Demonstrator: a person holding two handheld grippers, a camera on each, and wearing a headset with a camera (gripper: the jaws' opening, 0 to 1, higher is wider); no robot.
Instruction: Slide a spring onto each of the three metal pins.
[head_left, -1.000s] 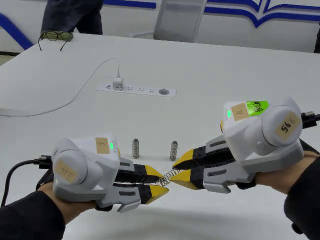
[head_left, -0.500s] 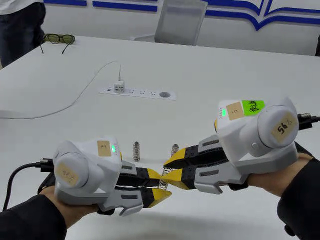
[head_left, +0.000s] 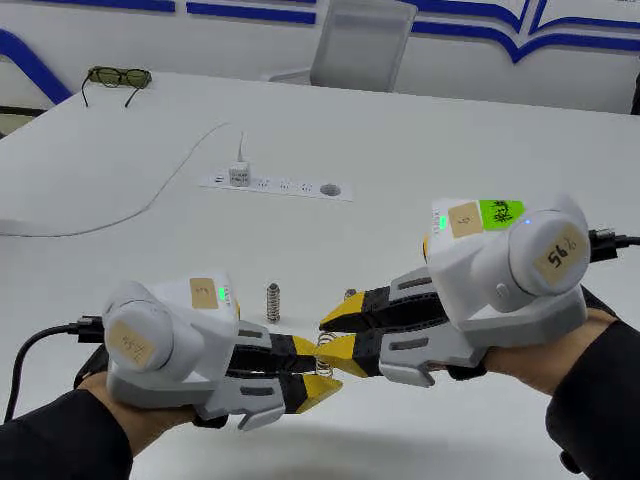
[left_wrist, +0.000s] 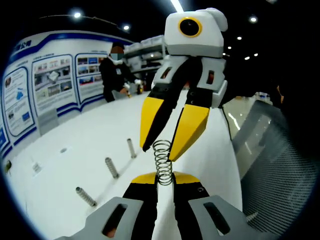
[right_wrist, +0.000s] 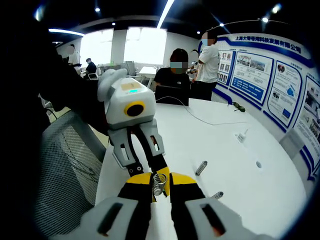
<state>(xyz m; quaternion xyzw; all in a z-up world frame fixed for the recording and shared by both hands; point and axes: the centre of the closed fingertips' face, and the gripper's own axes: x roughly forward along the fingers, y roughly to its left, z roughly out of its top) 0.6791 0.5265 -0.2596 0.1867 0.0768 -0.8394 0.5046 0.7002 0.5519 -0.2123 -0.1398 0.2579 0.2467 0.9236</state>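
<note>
1. spring (head_left: 325, 342): bare steel wire, open turns, slim cylinder. Held clear of the table (head_left: 430, 150), btwn the tips of the two grippers and in front of the pins.
2. left gripper (head_left: 316, 366): white moulded plastic body, paper labels, black fingers w/ yellow wedge tips. Jaws closed on the spring's near end. In the left gripper view the coil stands straight up out of the tips.
3. right gripper (head_left: 338, 330): same build, green sticker on top. Jaws part-way apart, spring's far end btwn the tips. Pinched or only straddled: cannot tell.
4. first pin (head_left: 272, 302): upright metal post w/ a coil round it, on the table just beyond the left gripper's tips.
5. second pin (head_left: 349, 294): also coiled, partly hidden behind the right gripper's upper finger.
6. third pin (left_wrist: 131, 148): grey rod, seen in the left gripper view in a row w/ the other two. Looks smooth; coil or none too small to tell.
7. Table: white, matte, smooth, broad w/ rounded edge.
8. power strip (head_left: 275, 184): flat white plastic bar, mid-table, w/ a small white cube plug (head_left: 238, 174). A thin white cable (head_left: 150, 200) curves off to the left.
9. glasses (head_left: 118, 76): dark frame, folded open, far left corner of the table.
</note>
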